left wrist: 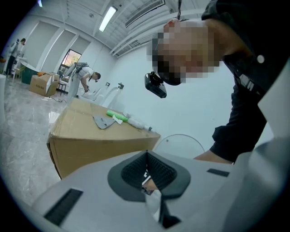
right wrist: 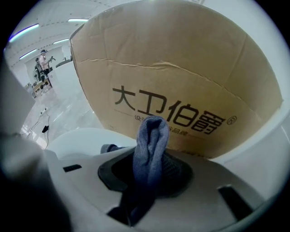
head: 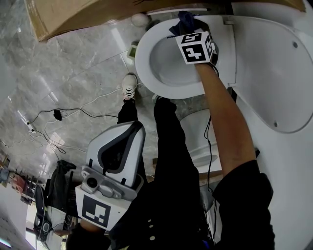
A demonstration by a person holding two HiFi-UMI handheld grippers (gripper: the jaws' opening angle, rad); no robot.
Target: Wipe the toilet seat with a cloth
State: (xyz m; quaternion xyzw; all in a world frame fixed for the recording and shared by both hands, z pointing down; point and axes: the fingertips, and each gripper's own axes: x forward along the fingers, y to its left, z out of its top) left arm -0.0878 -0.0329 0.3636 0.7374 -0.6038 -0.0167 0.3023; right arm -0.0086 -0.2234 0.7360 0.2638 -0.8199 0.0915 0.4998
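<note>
Clamping a folded blue cloth [right wrist: 152, 136] between its pads, the right gripper [head: 191, 24] sits at the far edge of the white toilet seat [head: 145, 68], close under the cardboard box [head: 88, 14]. The cloth bunches upright out of the jaws, its tip in front of the box's printed side. In the head view it shows dark blue at the seat's far rim; whether it presses on the rim I cannot tell. The opened lid [head: 274, 73] lies to the right. The left gripper [head: 128, 137] hangs well apart from the toilet, beside the person's leg above the marble floor [head: 58, 73], jaws drawn together with nothing held.
</note>
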